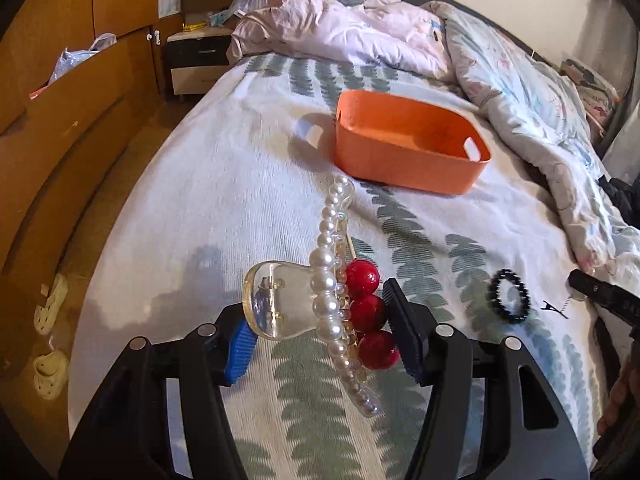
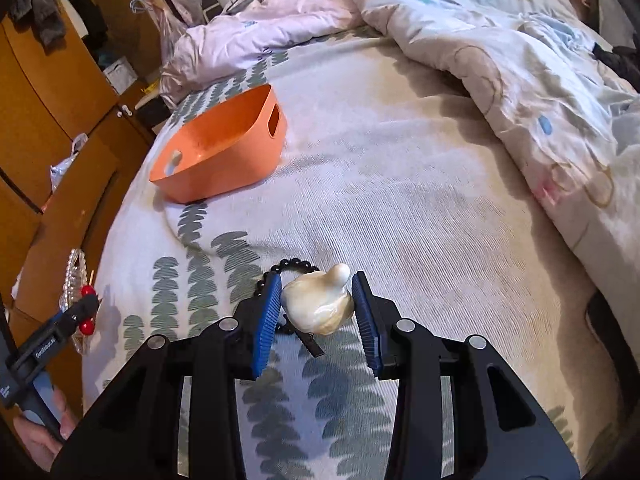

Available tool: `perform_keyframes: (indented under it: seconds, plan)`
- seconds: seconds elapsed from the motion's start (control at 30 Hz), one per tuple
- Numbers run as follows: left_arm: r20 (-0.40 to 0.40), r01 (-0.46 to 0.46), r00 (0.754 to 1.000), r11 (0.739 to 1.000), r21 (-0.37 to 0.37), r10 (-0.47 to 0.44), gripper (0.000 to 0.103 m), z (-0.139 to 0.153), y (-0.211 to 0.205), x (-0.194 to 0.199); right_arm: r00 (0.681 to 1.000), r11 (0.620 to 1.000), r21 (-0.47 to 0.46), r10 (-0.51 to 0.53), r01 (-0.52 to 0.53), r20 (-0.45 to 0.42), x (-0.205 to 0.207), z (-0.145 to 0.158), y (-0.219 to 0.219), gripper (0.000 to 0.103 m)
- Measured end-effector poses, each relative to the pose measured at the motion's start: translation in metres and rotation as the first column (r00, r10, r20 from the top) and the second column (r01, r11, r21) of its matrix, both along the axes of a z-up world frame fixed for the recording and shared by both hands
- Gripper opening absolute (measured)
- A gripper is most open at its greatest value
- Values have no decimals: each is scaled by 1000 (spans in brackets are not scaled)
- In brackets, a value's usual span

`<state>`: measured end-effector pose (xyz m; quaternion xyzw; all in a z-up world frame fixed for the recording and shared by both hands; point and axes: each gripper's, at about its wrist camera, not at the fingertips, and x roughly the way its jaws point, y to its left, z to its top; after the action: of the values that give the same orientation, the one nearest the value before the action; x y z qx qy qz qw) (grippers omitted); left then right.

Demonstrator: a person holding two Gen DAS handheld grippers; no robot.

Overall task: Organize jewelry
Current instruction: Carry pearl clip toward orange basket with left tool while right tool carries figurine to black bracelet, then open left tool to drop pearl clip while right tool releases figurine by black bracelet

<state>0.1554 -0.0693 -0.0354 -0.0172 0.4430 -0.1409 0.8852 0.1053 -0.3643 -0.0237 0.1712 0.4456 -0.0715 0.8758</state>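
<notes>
The clear plastic hair claw edged with white pearl beads [image 1: 326, 280] is being held with its long axis running away from the camera toward the orange plastic bin with cut-out handles [image 1: 408, 160], its far tip pointing at the bin's near wall; three glossy red cherry-like beads [image 1: 366, 312] are sitting against its right side. The left gripper [image 1: 320, 332] is standing about half open, its blue ribbed pads pressing on the claw's clear handle and on the red beads. The right gripper [image 2: 316, 312] is closing narrowly on a cream, glossy shell-like ornament [image 2: 318, 304], whose knobbed end is pointing up and away; a black beaded bracelet [image 2: 280, 276] is lying on the leaf-patterned white bedspread [image 2: 400, 208] just behind it. Both grippers are tilting steeply down over the bed. In the right wrist view a hand [image 2: 40, 436] is gripping the left tool's handle, where small white lettering is too blurred to read.
</notes>
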Motion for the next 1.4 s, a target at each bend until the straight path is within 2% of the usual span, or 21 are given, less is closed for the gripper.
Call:
perform_keyframes:
  seconds: [0.1,0.17,0.27,0.43,0.57,0.63,0.8,0.9,0.97,1.07,1.23,1.4]
  plan:
    - [-15,-5,1000,1000,-7,5,62,-9,2,8,1000,1000,-11,18,-18,-15,7,-7,0,40]
    - [-2,-15,1000,1000,16,15,62,-9,3,10,1000,999,-36,16,-17,-25,10,-11,1,41]
    - [25,-35,999,998,47,34,69,-8,6,11,999,998,-61,1,-3,-33,9,-15,0,53]
    - [35,-61,998,997,48,59,73,1,9,6,1000,996,-91,-15,15,-3,3,-4,0,60]
    - [86,-73,994,996,57,68,88,19,5,-14,999,994,-104,-18,22,43,-11,15,4,69]
    - [113,-71,992,996,55,64,89,29,2,-27,998,993,-114,-16,23,63,-20,24,9,81]
    - [214,-71,975,994,81,52,96,58,1,-68,992,986,-164,-21,41,123,-41,47,21,98]
    - [266,-91,962,991,94,63,97,71,9,-98,990,980,-192,-20,47,138,-56,54,28,100]
    - [286,-109,955,991,73,84,97,73,17,-119,991,978,-205,-23,50,133,-66,54,31,100]
    - [280,-83,958,994,72,59,97,70,18,-143,993,972,-228,-22,48,115,-85,50,40,100]
    - [313,-84,948,992,93,51,97,64,21,-180,994,971,-236,-23,48,107,-108,48,55,100]
    - [297,-72,954,994,78,46,97,54,31,-204,993,966,-254,-23,51,113,-134,42,75,100]
